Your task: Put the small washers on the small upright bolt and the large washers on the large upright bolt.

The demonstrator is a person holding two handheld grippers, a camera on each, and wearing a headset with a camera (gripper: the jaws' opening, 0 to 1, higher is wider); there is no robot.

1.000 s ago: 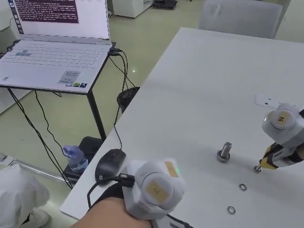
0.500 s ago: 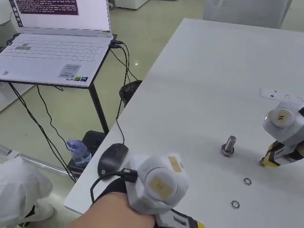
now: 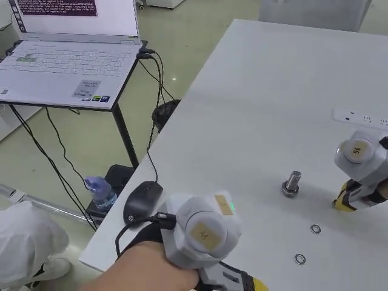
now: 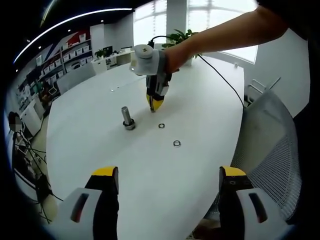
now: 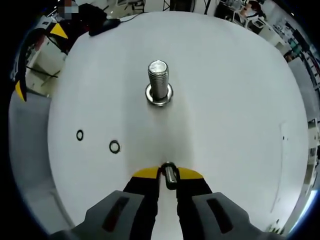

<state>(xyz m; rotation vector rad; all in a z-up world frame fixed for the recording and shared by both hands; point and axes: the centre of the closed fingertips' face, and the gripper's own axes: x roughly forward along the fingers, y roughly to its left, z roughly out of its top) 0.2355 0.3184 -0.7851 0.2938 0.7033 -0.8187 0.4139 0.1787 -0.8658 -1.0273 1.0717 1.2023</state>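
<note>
Left gripper fingers wide apart; right gripper fingers pinched close, pointing down.

The left claw had two pale grey jaw bodies, each with a dark slot, ending in black fingers capped in yellow. Its rounded pale grey housing carried a round tan label and a small green light, and a black cable plugged into its left side. The right claw matched it, with the same grey housing, black fingers and yellow tips, and dark digits on its label too small to read. A second black cable ran from it along the person's bare forearm to a dark sleeve.
</note>
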